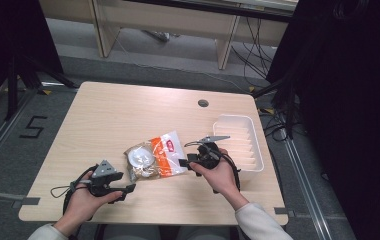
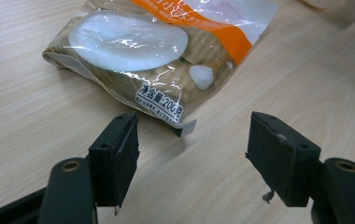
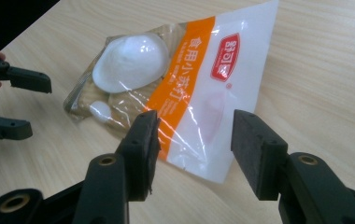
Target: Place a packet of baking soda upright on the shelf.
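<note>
A clear plastic packet with an orange band [image 1: 154, 156] lies flat mid-table; left gripper [image 1: 128, 190] and right gripper [image 1: 185, 163] flank it, wide open, empty (apparently poised to grasp).

Clear, orange-banded food bag [image 1: 154, 157] lies flat mid-table; white powder lump inside.

Glossy plastic bag [image 3: 180, 98], matt wood table [image 3: 315, 70]
</note>
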{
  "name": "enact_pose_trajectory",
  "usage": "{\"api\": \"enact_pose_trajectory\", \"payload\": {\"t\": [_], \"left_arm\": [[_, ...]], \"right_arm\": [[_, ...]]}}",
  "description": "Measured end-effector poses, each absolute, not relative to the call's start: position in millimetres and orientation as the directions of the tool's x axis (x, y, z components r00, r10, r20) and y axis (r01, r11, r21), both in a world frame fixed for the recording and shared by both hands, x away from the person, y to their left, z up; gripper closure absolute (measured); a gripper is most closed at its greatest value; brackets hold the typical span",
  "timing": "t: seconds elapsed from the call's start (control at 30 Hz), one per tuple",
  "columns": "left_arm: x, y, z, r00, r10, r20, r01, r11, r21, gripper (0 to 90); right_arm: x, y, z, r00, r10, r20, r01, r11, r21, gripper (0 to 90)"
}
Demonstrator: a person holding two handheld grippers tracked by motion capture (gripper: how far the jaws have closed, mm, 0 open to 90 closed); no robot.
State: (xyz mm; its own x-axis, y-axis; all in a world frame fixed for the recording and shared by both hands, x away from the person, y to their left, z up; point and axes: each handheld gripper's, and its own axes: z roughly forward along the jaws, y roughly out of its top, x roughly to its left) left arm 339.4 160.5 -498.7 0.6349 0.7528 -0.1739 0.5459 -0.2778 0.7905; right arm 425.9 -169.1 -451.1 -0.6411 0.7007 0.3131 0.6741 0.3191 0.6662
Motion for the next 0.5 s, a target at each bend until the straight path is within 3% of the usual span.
{"api": "enact_pose_trajectory", "payload": {"t": [0.5], "left_arm": [[339,161,-499,0.635,0.752,-0.175,0.546,-0.277,0.791,32.9]], "right_arm": [[463,-158,-460,-0.606,0.733,0.31,0.714,0.328,0.619,49.7]]}}
